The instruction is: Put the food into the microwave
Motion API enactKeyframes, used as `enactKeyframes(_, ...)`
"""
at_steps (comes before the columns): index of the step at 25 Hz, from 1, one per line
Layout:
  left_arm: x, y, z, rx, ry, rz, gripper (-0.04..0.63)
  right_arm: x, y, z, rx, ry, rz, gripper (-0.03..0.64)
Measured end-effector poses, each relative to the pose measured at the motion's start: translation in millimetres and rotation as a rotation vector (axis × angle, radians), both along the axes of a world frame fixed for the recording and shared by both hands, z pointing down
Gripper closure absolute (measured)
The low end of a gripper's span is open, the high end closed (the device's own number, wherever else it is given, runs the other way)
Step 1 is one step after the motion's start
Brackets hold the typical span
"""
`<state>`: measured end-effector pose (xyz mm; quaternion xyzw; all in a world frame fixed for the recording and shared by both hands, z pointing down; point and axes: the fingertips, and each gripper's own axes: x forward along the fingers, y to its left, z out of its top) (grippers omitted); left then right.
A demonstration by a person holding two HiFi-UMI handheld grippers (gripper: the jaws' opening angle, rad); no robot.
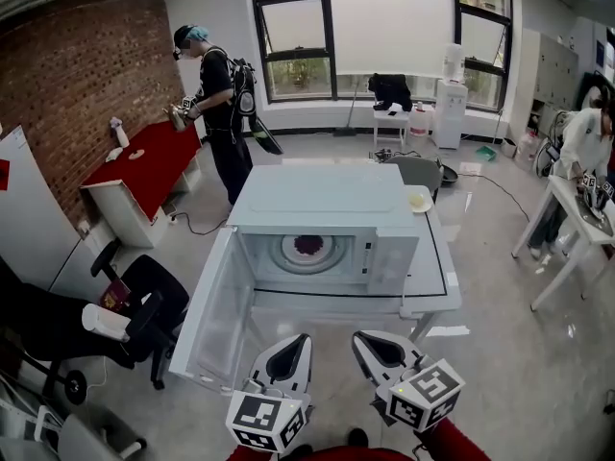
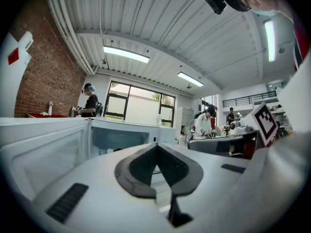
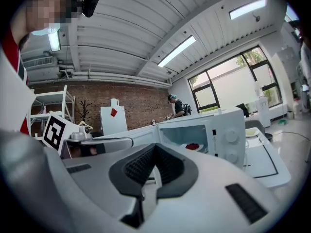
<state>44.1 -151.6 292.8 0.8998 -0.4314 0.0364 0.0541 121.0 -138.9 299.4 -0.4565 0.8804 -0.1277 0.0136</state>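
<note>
Food [image 1: 308, 246], dark red, lies on a plate [image 1: 287, 254] inside the microwave [image 1: 322, 200], at 12 o'clock from both grippers. The door [image 1: 216, 320] stands fully open toward 7 o'clock, just beside the left gripper [image 1: 302, 340]. The left gripper's fingers are together, holding nothing. The right gripper [image 1: 359, 339] is likewise closed and holds nothing, short of the table [image 1: 437, 286]. A yellow dish [image 1: 419, 201] sits at 1 o'clock beside the microwave. A black chair [image 1: 144, 296] is at 9 o'clock, and a person [image 1: 216, 94] stands by a red table [image 1: 154, 161] at 11 o'clock.
</note>
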Motion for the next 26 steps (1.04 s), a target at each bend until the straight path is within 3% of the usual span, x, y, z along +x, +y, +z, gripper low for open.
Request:
enactKeyframes(7, -1.5, 11.7, 10.3, -0.032, 0.008, -0.005, 0.588, 2.7, 8.6, 9.5, -0.015, 0.002, 0.013, 0.603)
enactKeyframes(13, 1.7, 13.5, 9.2, -0.023, -0.001, -0.013, 0.588, 2.2, 17.1, 17.2, 0.000, 0.074, 0.013, 0.603)
enactKeyframes(26, 7.7, 13.6, 3.9, -0.013, -0.009, -0.037, 0.588, 15.4, 18.0, 11.0, 0.005, 0.052, 0.009, 0.603)
